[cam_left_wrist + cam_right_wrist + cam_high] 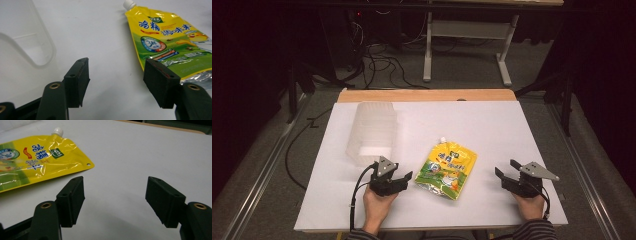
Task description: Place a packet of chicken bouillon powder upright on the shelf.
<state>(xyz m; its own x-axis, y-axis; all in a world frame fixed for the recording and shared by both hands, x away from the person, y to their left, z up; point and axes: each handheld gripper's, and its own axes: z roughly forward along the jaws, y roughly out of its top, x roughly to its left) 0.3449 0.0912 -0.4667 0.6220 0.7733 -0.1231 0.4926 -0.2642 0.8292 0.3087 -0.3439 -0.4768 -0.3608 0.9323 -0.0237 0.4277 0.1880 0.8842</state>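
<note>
A spouted pouch (pixel 446 170) is lying flat on the table (pixel 492 125), just below the middle of the high view, its spout pointing toward the top of the frame. A plastic container (pixel 373 132) is sitting up and to the left of it. The left gripper (pixel 398 181) is being held just left of the pouch, below the container. The right gripper (pixel 507 172) is being held well to the pouch's right.

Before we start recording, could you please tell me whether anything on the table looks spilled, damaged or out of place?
Nothing stands out. The yellow spouted pouch lies flat and capped, with no spill visible, and the translucent plastic container lies on its side nearby. Both open grippers rest apart from them.
</note>
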